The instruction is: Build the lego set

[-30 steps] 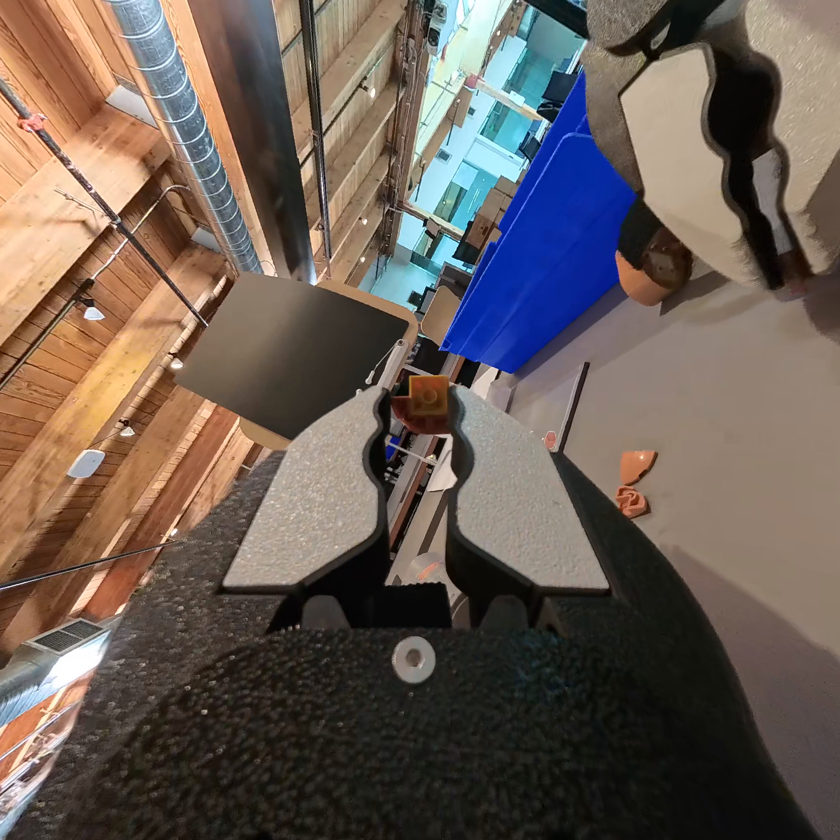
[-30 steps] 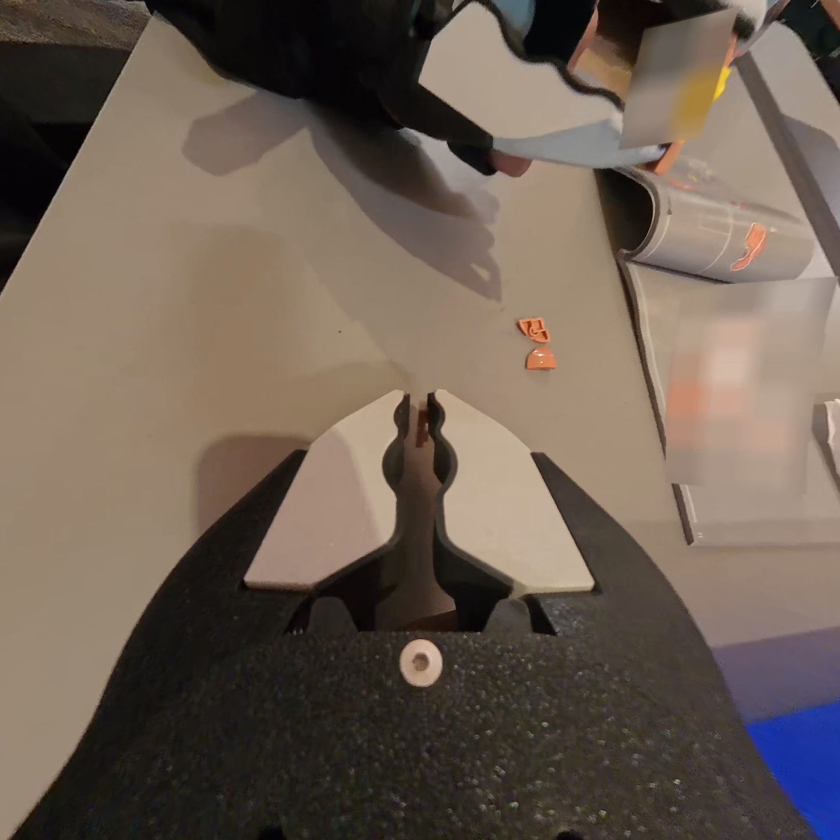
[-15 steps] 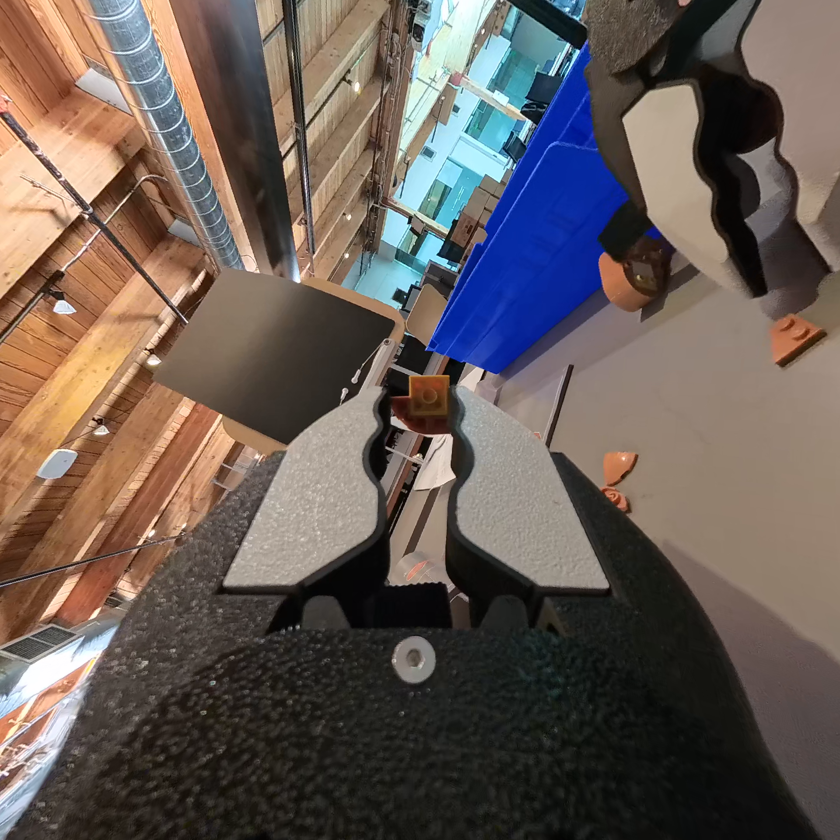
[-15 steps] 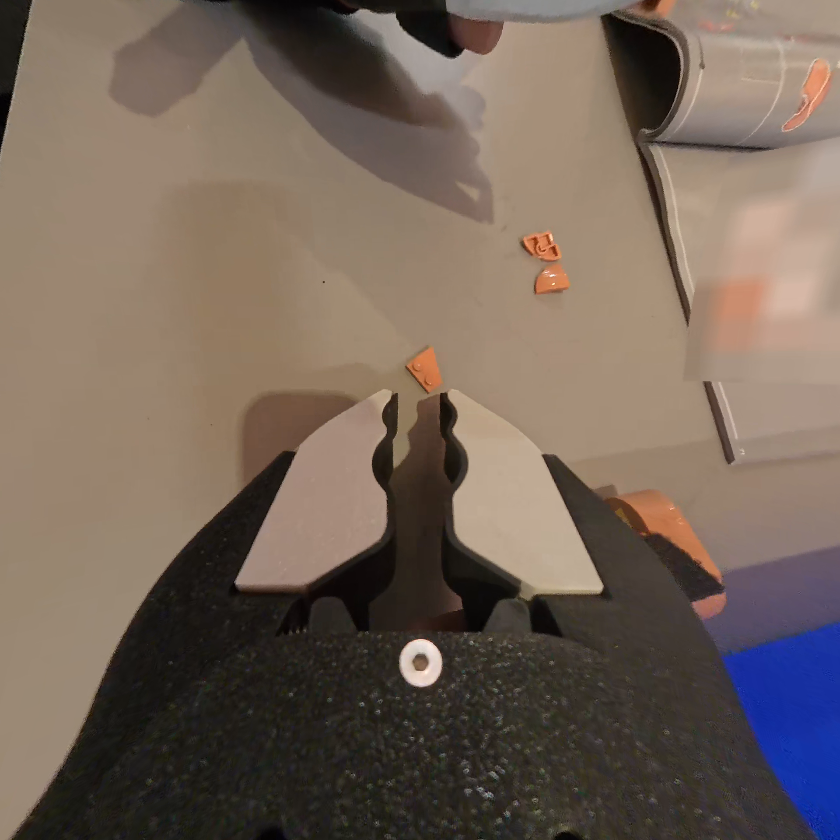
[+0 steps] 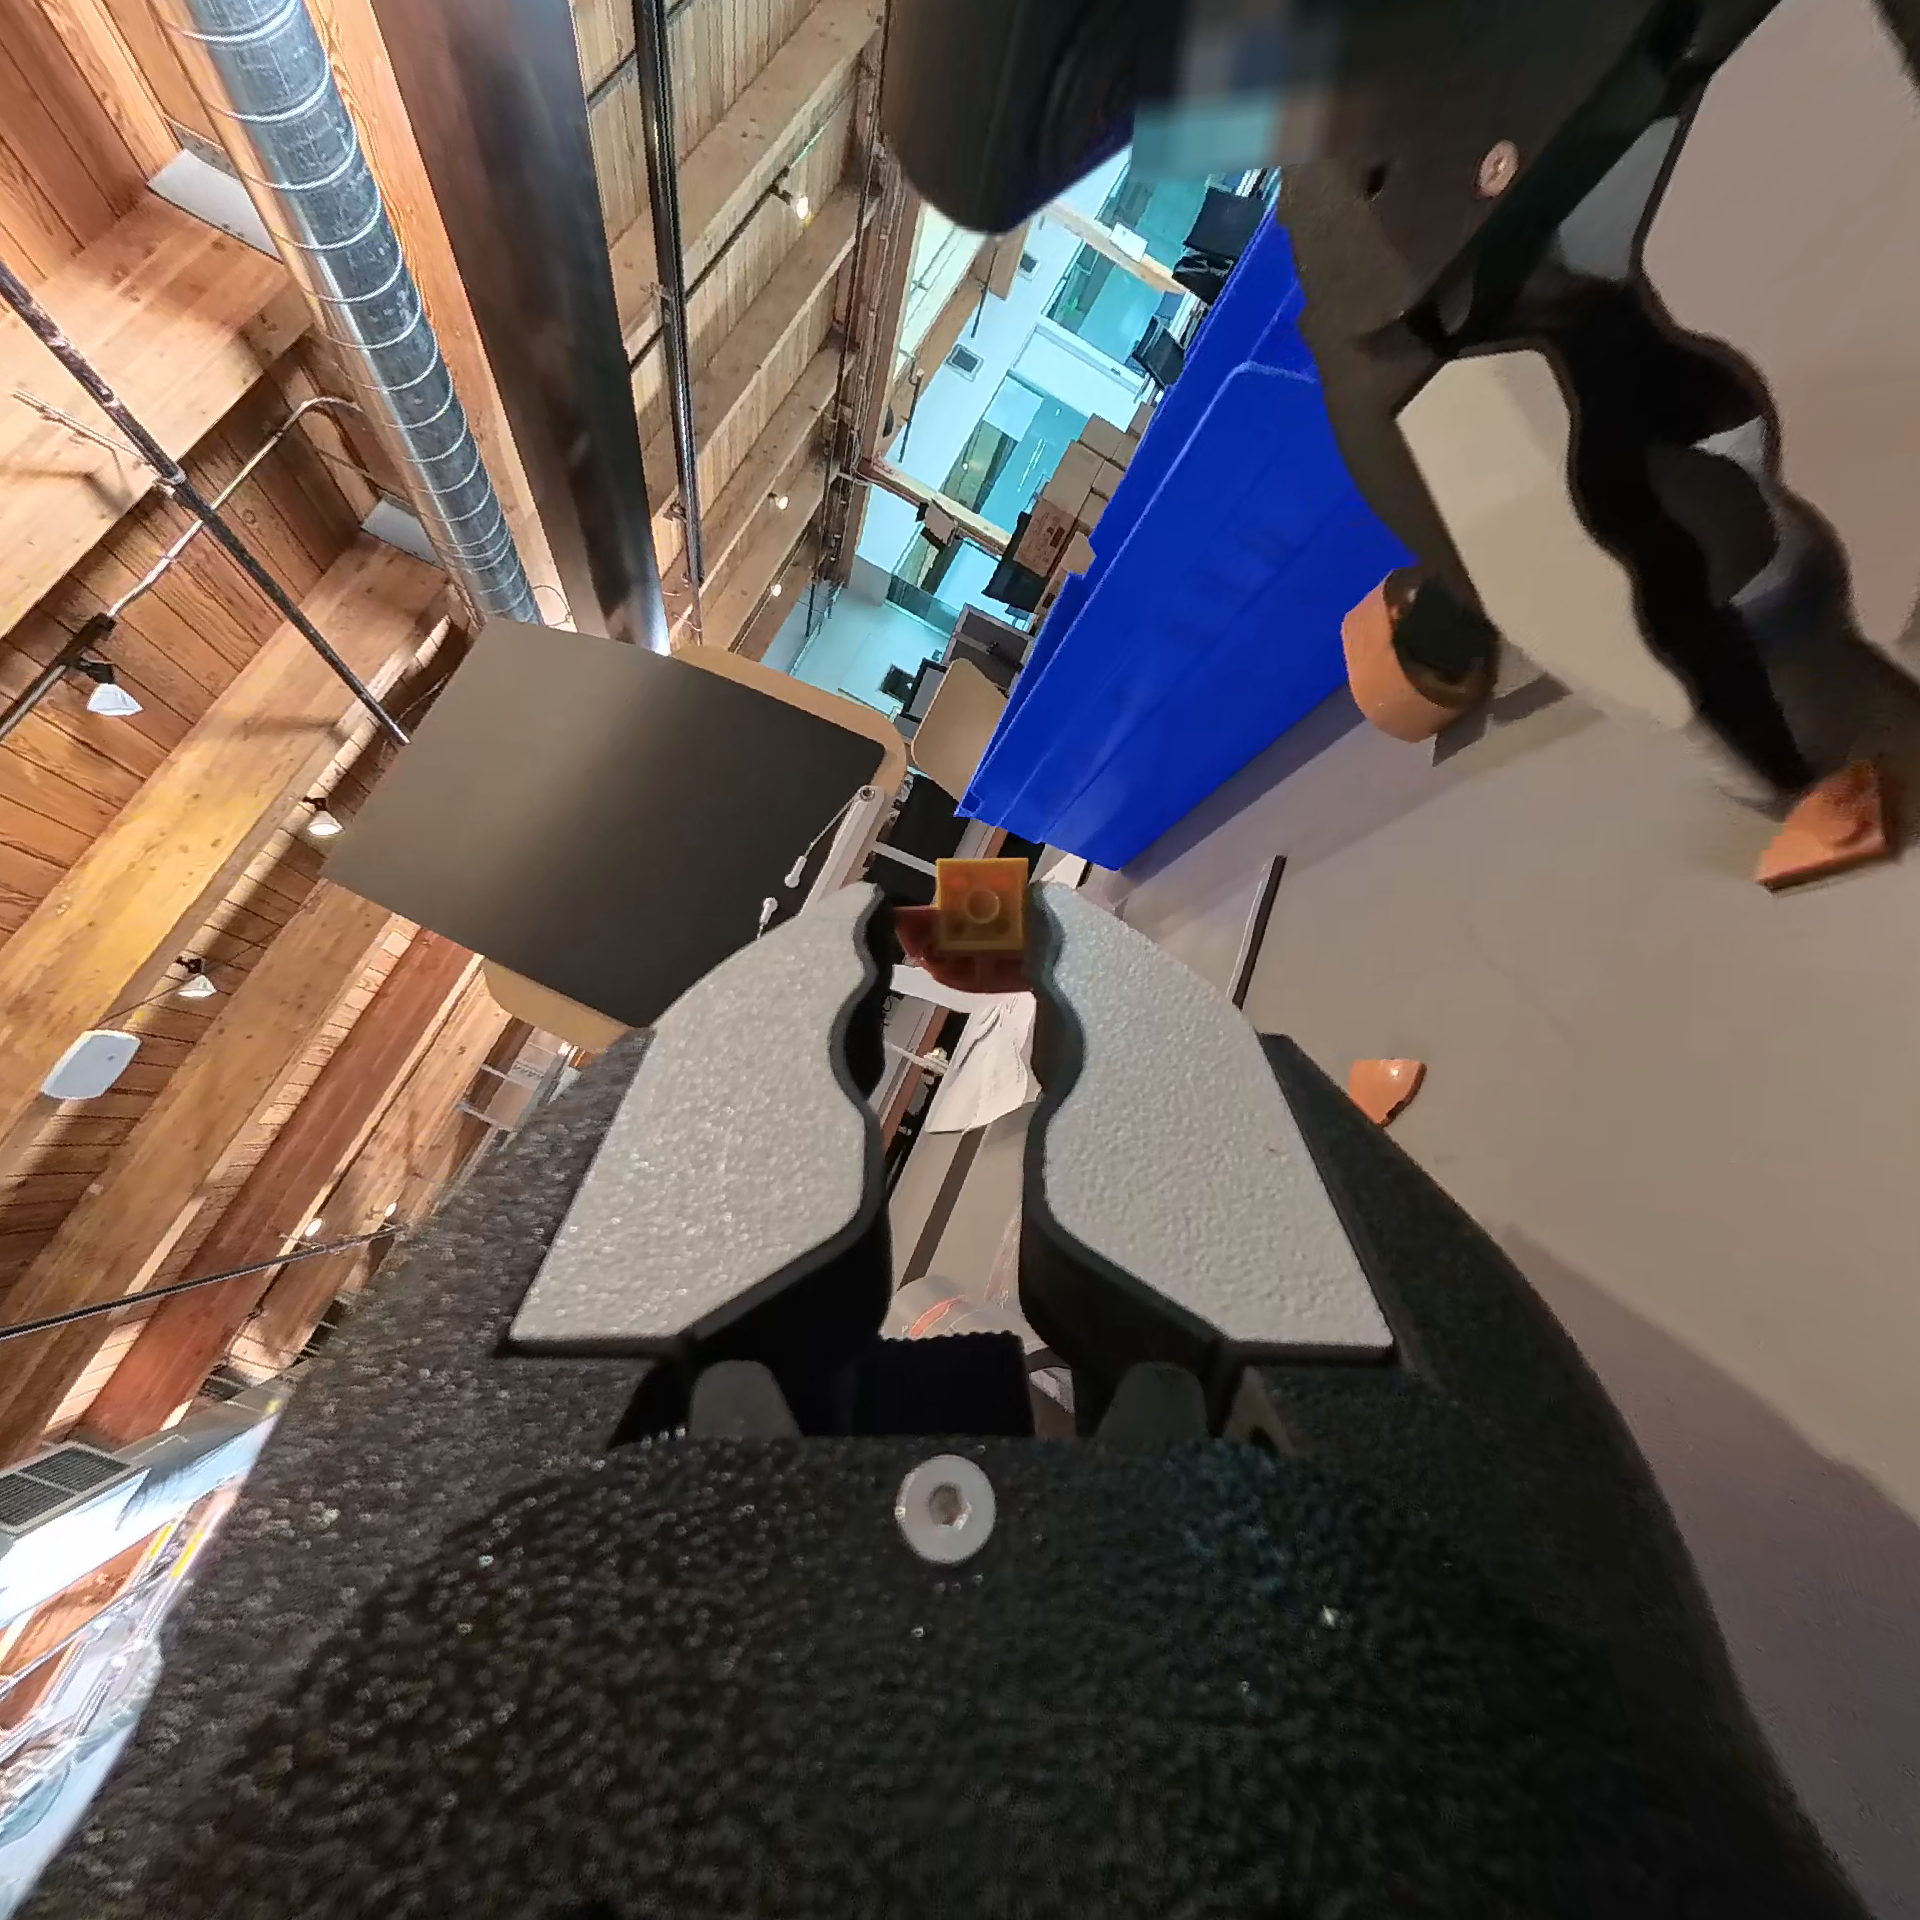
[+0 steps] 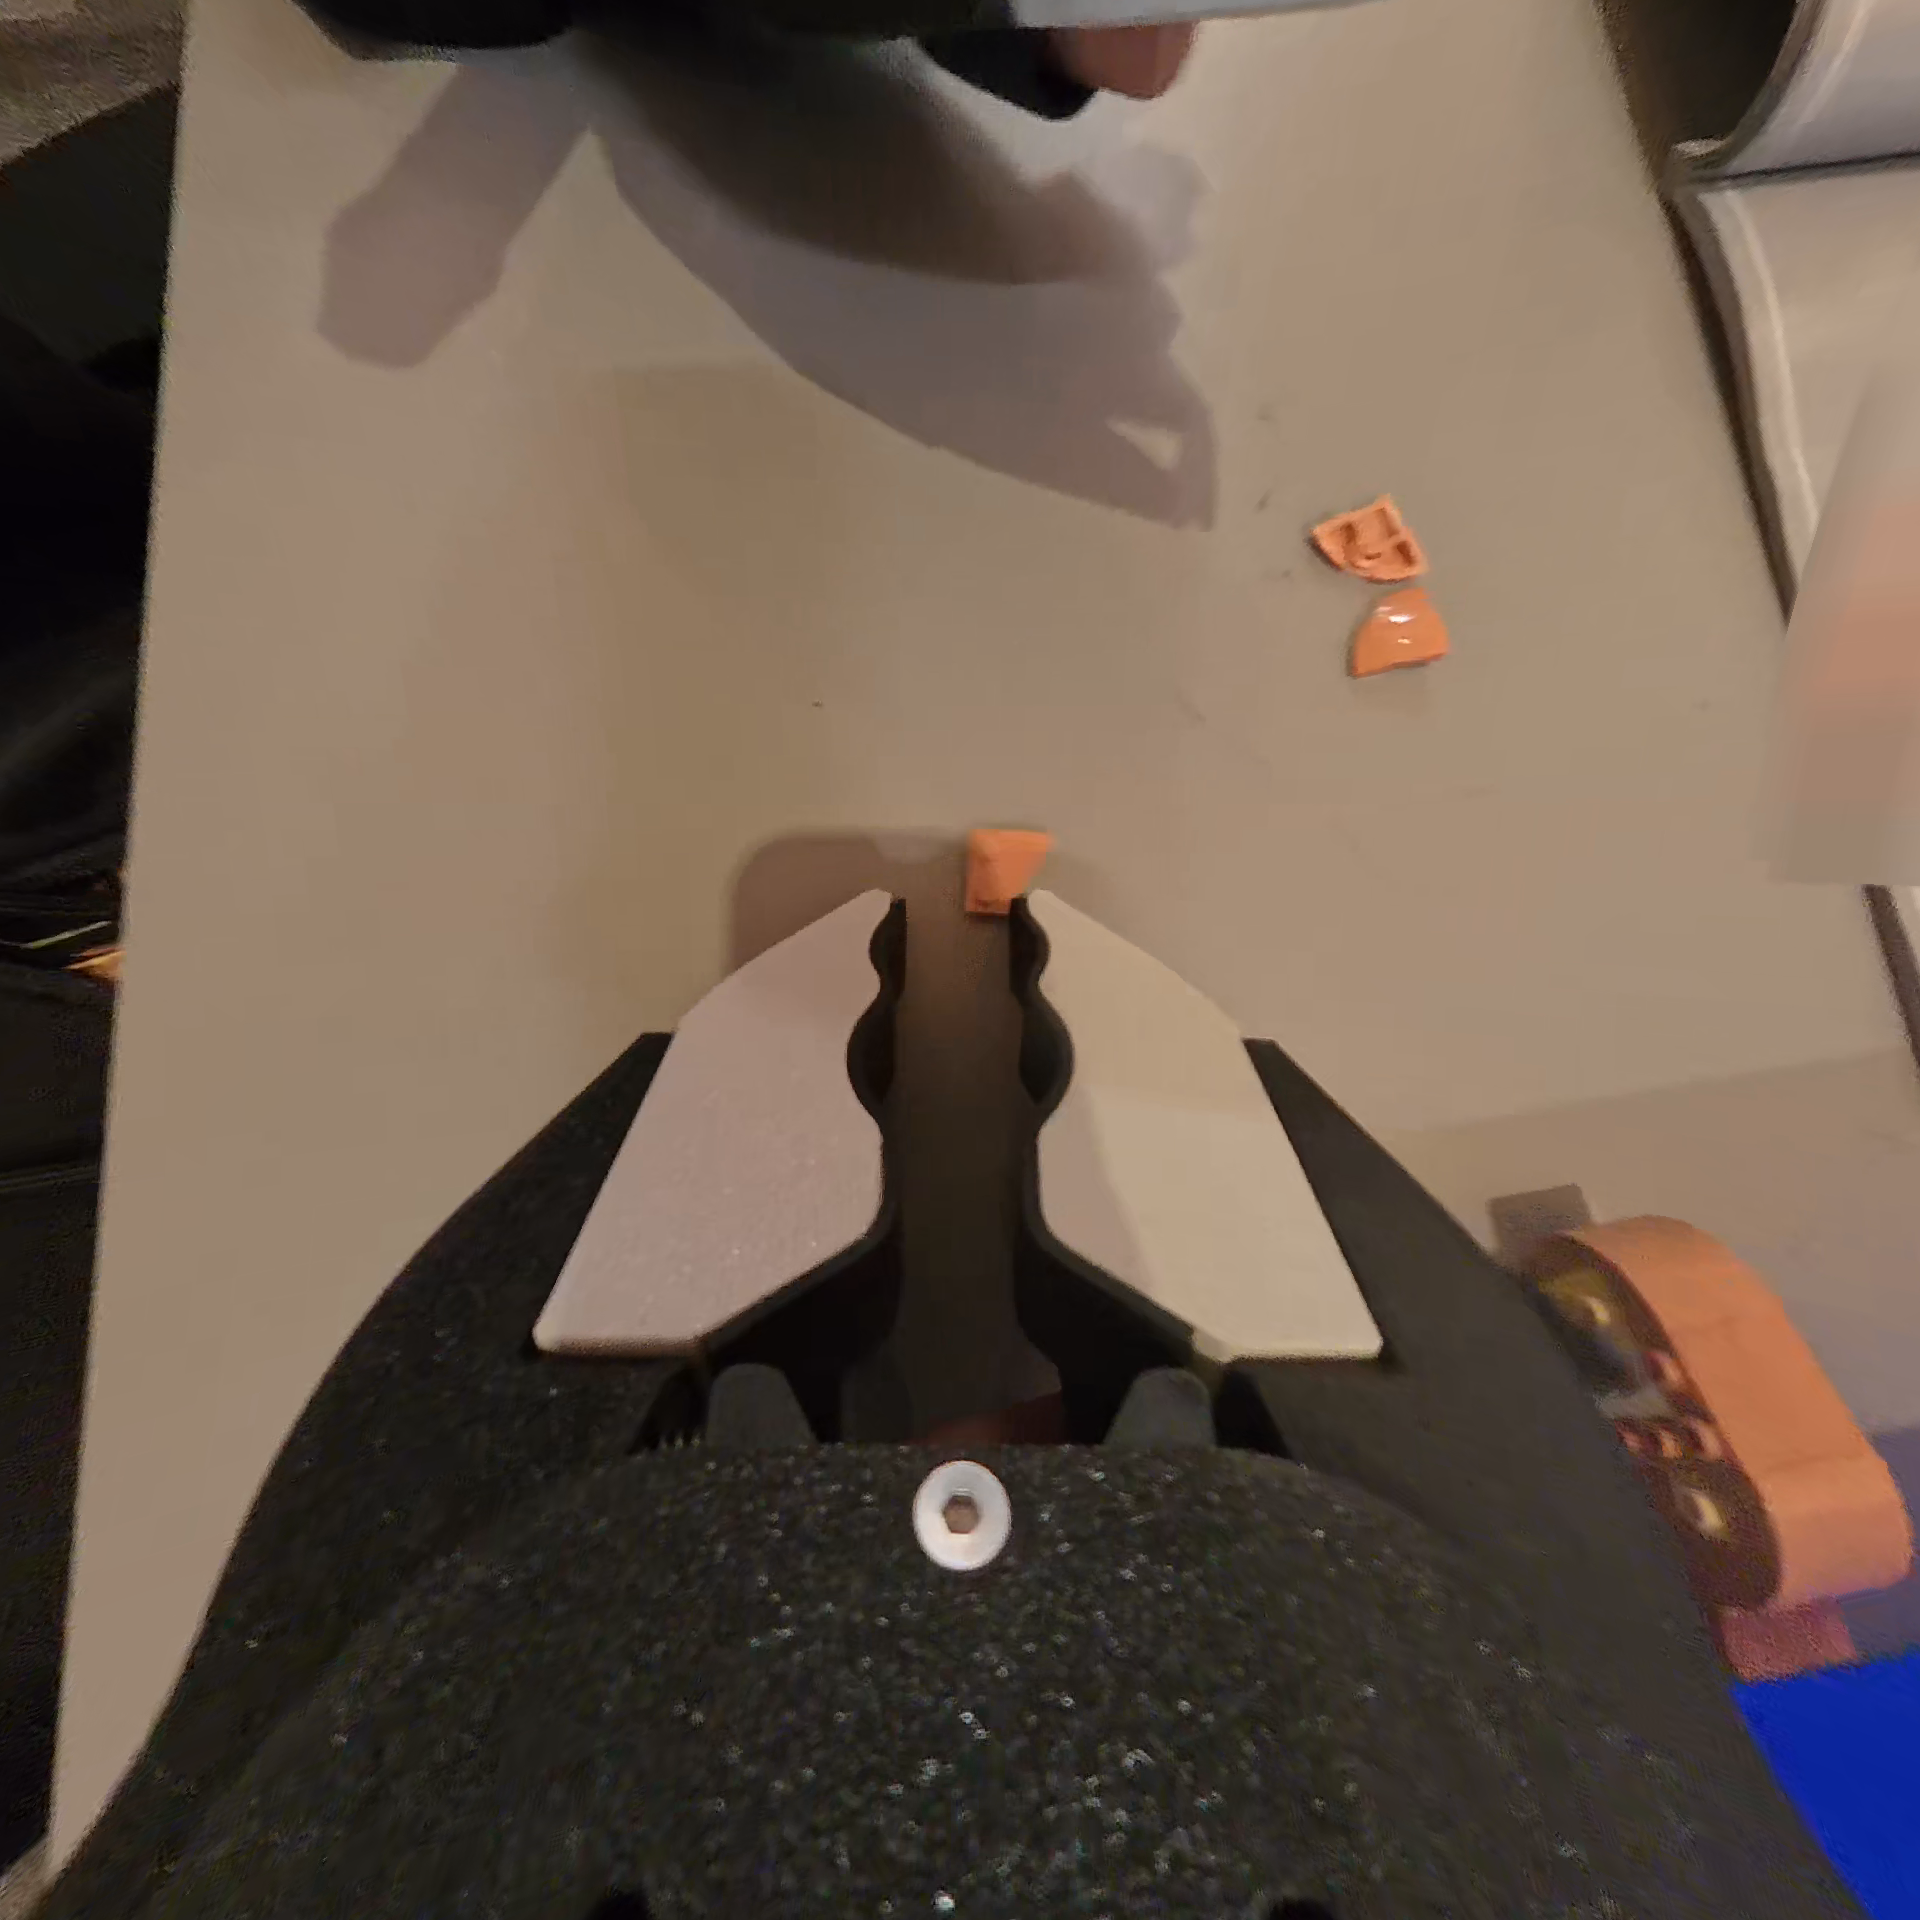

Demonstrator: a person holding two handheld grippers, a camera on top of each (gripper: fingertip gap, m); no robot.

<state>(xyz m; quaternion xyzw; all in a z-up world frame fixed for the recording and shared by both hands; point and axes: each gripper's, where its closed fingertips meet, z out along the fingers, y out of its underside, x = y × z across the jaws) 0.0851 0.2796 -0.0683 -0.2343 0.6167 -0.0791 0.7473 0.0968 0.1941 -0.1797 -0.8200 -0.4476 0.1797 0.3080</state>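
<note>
A: Timber ceiling (image 5: 260, 436) overhead, grey table (image 6: 623, 623) below. Left gripper (image 5: 961, 930) raised, fingers (image 5: 1122, 1039) pinching a small yellow-and-dark-red brick assembly (image 5: 977, 925) by its tip.

B: Shallow hold; could have twisted loose. Right gripper (image 6: 956, 909)?

A: Fingers (image 6: 769, 1122) spread, empty, orange wedge plate (image 6: 1003, 868) just ahead on the table; could have been nudged away. No legible writing.

I'm seeing blue bins (image 5: 1195, 623) sitting upper right and a silver duct (image 5: 343, 239) running along the wooden ceiling (image 5: 125, 436) upper left. An open booklet (image 6: 1808, 94) is lying in the upper right corner.
</note>
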